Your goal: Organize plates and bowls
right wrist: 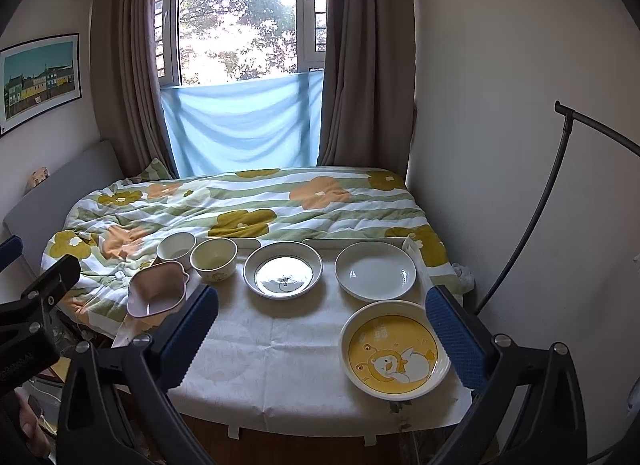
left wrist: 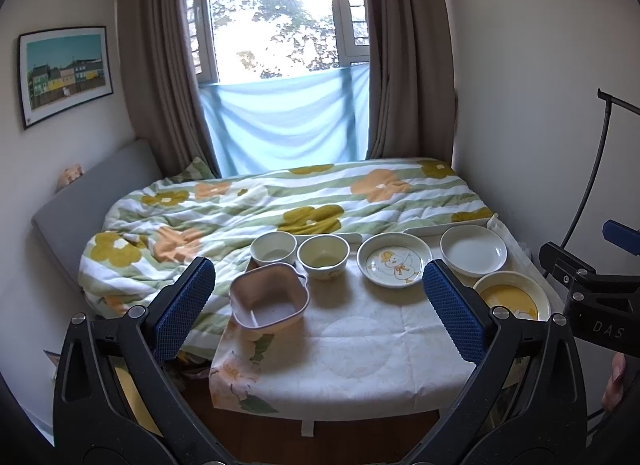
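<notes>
Hovering short of the desk (right wrist: 256, 349), both grippers are spread wide and hold nothing: left gripper (left wrist: 318, 305), right gripper (right wrist: 320, 329). Pink bowl (left wrist: 269, 300) lies just ahead of the left one with two round bowls (left wrist: 323, 256) behind. Yellow plate (right wrist: 394, 349) sits nearest the right gripper, two more plates (right wrist: 375, 269) beyond.

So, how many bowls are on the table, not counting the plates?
3. The white bowl sits far left at the back, the cream bowl is beside it to the right, and the pink square bowl is nearer, at the left edge. None seems hidden.
</notes>
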The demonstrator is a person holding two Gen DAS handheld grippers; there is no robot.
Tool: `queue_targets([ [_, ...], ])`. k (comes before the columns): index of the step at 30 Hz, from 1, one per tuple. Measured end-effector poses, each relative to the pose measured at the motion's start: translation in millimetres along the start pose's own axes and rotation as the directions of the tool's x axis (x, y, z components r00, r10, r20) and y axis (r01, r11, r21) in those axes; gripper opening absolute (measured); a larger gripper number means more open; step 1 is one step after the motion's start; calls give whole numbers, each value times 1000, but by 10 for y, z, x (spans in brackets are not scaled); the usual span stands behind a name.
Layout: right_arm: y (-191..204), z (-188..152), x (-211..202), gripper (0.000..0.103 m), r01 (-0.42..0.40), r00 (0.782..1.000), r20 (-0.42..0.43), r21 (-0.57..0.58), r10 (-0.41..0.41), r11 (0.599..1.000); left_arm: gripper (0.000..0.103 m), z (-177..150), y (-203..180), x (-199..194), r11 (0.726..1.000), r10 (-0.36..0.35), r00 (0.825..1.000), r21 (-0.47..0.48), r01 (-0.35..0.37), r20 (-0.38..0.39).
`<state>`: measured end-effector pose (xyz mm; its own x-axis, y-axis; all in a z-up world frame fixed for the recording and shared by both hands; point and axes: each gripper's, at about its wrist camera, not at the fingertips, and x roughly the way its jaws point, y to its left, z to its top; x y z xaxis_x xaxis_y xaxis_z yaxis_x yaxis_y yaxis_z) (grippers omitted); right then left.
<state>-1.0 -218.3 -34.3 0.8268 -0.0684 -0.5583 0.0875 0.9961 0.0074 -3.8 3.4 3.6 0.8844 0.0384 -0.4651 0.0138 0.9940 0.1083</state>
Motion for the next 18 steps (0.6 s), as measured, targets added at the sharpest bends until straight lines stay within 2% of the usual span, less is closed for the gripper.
queue_targets([
  [18,-3,21,11,103,0,1000,-5,-1,0,1000,103,-7,18,4,1000,9,1000,1,-9,-2],
])
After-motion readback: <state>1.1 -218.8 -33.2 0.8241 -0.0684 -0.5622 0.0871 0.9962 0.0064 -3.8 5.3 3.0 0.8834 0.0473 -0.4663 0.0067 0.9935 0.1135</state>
